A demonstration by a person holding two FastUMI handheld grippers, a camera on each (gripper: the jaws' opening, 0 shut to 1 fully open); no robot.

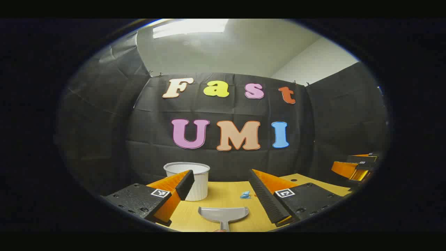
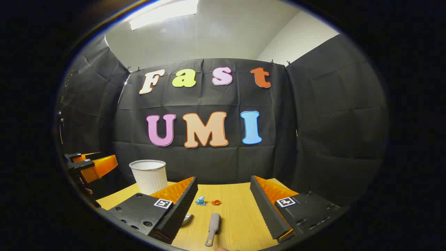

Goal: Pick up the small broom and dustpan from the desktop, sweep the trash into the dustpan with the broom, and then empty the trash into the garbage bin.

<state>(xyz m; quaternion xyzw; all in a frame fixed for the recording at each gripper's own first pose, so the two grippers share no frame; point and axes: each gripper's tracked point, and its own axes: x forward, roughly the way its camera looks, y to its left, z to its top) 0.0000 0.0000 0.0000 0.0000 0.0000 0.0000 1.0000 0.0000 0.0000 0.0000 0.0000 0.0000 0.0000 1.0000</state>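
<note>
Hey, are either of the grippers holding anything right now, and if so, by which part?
Nothing is held. The left gripper is open above the dustpan; the right gripper is open above the broom. Both tools lie on the desktop.

black cloth [image 2: 209, 164] hangs as booth wall on three sides, creased, clipped along top edge. above it, white room wall [image 2: 299, 38] and pale ceiling [image 1: 244, 45]. ceiling light panel [image 2: 163, 12] glows bright, upper left in both views. light wooden desktop [image 2: 240, 216] stands at cloth's foot.
</note>
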